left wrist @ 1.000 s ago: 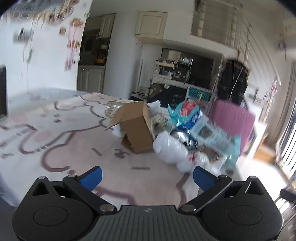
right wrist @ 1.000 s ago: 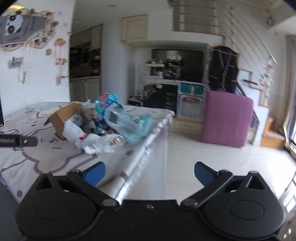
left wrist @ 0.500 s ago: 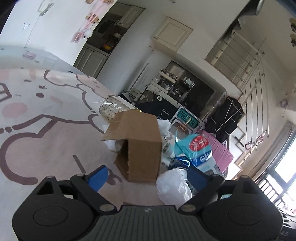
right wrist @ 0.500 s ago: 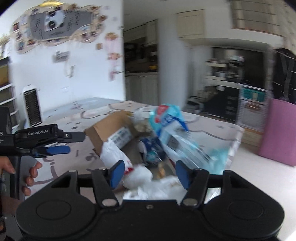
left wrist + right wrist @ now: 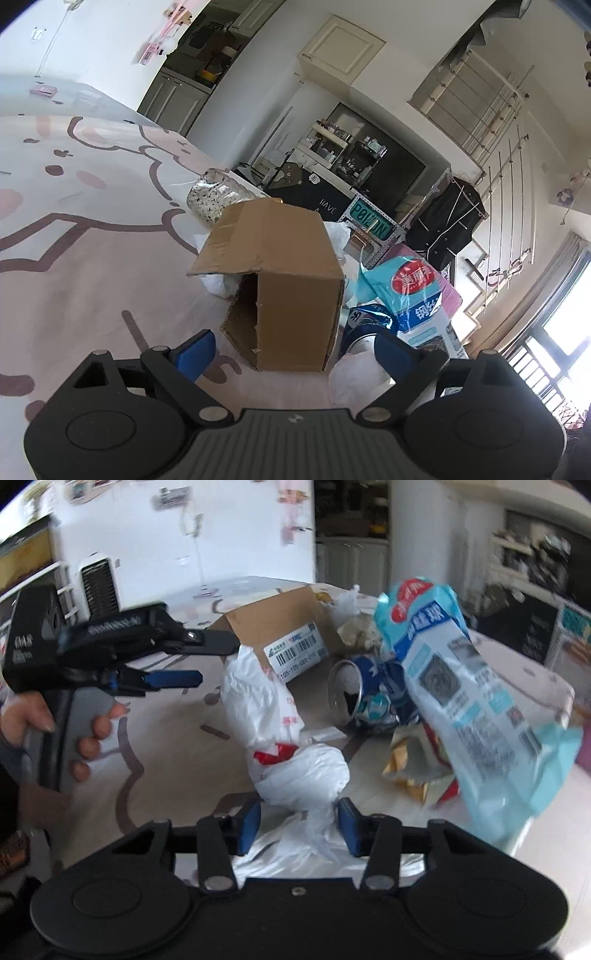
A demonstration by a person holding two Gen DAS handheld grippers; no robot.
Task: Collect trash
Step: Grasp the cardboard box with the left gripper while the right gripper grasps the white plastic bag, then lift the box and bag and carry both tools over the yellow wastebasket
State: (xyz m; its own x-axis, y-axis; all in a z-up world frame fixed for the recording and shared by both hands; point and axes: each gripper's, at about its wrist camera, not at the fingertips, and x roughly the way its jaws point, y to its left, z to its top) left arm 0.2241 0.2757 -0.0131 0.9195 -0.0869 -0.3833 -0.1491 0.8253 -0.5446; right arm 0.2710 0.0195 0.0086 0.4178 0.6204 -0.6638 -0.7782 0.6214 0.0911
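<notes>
I recorded the desk (image 5: 74, 258) as the largest item: a pale pink surface with a brown cartoon outline, carrying the trash pile at its far end. The cardboard box (image 5: 288, 280) lay on its side with its flaps open toward the left tool; I could see nothing inside the dark opening from the left wrist view. In the right wrist view the same box showed a barcode label on its wall. The blue and white printed pouch (image 5: 461, 686) leaned upright over the pile, beside the box. The white plastic bag (image 5: 295, 760), crumpled and marked in red, lay at the near edge of the pile. A metal can (image 5: 347, 690) lay on its side between the bag and the pouch, its open mouth facing the right wrist camera, contents not discernible. A clear bag of speckled material (image 5: 214, 199) sat behind the box.

The left tool (image 5: 288, 350) stood wide open just short of the box, gripping nothing. The right tool (image 5: 299, 825) had just been closing, its blue pads on either side of the white bag's neck; I could not tell whether they pressed it.
</notes>
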